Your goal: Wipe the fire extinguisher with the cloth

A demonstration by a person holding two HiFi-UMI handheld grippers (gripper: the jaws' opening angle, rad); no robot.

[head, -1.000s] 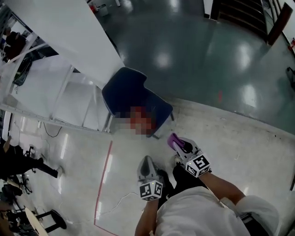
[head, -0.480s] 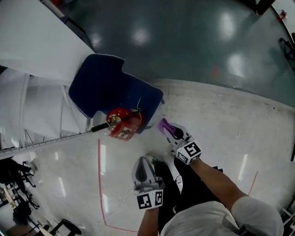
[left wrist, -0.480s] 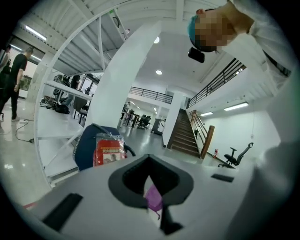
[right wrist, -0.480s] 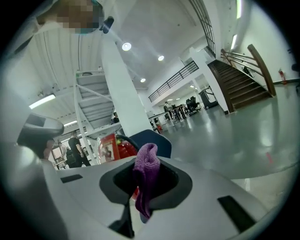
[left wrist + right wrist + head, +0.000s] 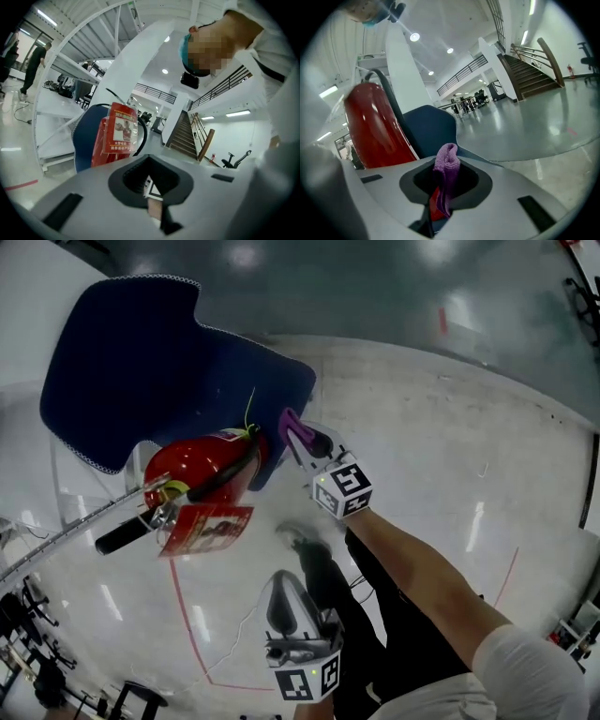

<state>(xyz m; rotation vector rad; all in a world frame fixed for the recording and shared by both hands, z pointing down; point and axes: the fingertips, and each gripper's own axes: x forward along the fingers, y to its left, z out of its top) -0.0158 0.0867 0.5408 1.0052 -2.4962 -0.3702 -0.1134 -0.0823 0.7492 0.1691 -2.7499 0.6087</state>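
Observation:
A red fire extinguisher (image 5: pixel 199 468) with a black hose and a red tag (image 5: pixel 208 525) stands against the front of a blue chair (image 5: pixel 131 352). My right gripper (image 5: pixel 292 427) is shut on a purple cloth (image 5: pixel 300 437), just right of the extinguisher's top and close to touching it. In the right gripper view the cloth (image 5: pixel 446 161) sticks up between the jaws, with the extinguisher (image 5: pixel 375 126) close on the left. My left gripper (image 5: pixel 283 596) hangs low over the floor, shut and empty, apart from the extinguisher (image 5: pixel 107 140).
A white metal frame (image 5: pixel 56 540) runs along the left of the chair. Red tape lines (image 5: pixel 187 624) and a thin white cable cross the pale floor. My shoe (image 5: pixel 296 536) is below the extinguisher. A staircase (image 5: pixel 185 136) and a standing person (image 5: pixel 35 65) are far off.
The head view has closed in on the chair, so the extinguisher looks larger. My right gripper has carried the cloth up to the extinguisher. The left gripper has dropped lower in the frame.

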